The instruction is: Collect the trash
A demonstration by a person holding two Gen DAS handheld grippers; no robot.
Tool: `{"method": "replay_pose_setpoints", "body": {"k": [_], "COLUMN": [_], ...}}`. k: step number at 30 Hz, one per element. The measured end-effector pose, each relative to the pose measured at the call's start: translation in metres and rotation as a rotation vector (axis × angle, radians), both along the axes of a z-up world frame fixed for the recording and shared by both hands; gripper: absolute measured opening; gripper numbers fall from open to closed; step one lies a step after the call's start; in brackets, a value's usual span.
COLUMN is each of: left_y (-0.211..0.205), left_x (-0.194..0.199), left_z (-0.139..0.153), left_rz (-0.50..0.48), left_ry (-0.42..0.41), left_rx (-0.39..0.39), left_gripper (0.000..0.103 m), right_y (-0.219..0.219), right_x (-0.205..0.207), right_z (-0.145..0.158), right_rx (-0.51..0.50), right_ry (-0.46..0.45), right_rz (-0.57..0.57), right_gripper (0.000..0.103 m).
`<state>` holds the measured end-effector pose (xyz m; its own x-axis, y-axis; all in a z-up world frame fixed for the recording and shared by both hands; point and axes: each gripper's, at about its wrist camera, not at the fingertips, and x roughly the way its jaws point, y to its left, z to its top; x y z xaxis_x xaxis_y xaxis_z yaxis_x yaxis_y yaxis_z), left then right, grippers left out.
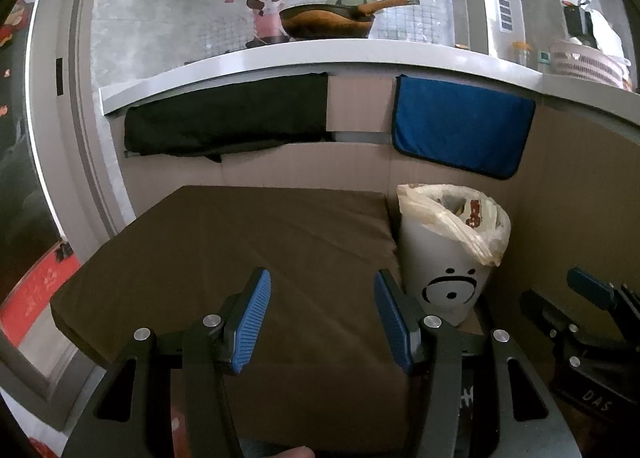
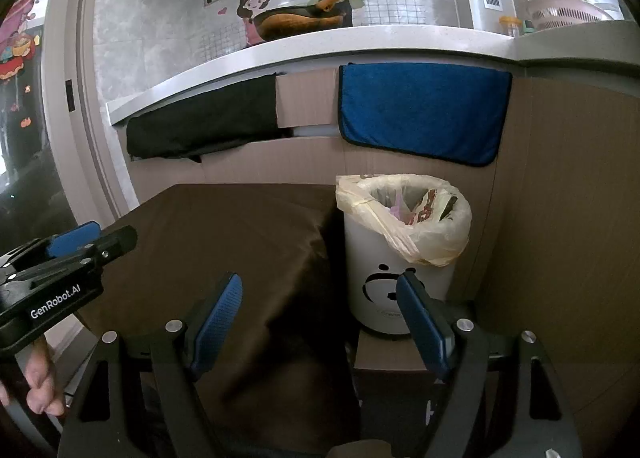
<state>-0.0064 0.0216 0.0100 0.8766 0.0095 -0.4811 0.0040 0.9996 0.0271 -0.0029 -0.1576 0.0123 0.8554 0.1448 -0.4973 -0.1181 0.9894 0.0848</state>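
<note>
One trash bin [image 2: 394, 282]: a white, smooth, cylindrical tub with a black face drawn on its front. It stands on a low cardboard block at the right edge of the brown table [image 1: 224, 242], in the corner formed by the cardboard walls. One liner bag [image 2: 424, 226], thin, crinkled, pale yellow translucent plastic, is folded out over the rim. Inside lie several crumpled wrappers [image 2: 426, 210], reddish and dark; their exact count cannot be told.

Two grippers. The left gripper [image 1: 322, 316] hovers over the table with its jaws parted and nothing between them; its two fingers carry blue ribbed pads [image 1: 252, 322]. The right gripper [image 2: 320, 322] points towards the bin, its jaws likewise spread and empty; its right pad overlaps the bin's lower front in the right wrist view, though contact cannot be told. A hand [image 2: 42, 382] grips the left tool's handle.

One table cover: matte brown cloth, faintly creased.

Two cloths hang from the white counter [image 1: 280, 58] edge: one black [image 1: 224, 118], one blue [image 1: 464, 130] with a dark bound hem and soft pile.

One dark wok [image 1: 328, 20] with a wooden handle sits on the counter. One pink perforated basket [image 1: 588, 62] stands far right.
</note>
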Motion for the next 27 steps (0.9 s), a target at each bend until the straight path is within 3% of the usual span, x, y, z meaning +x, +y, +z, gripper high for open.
{"method": "replay_pose_setpoints", "body": {"k": [27], "left_y": [-0.0037], "left_x": [0.0005], "left_z": [0.0043], "left_rz": [0.022], "left_ry": [-0.009], "left_rx": [-0.005], "left_gripper": [0.055], "right_y": [-0.0018], "right_x": [0.0016], "right_z": [-0.0003], "right_rx": [0.007], "right_ry": [-0.003], "right_rz": [-0.007], "right_gripper": [0.077]}}
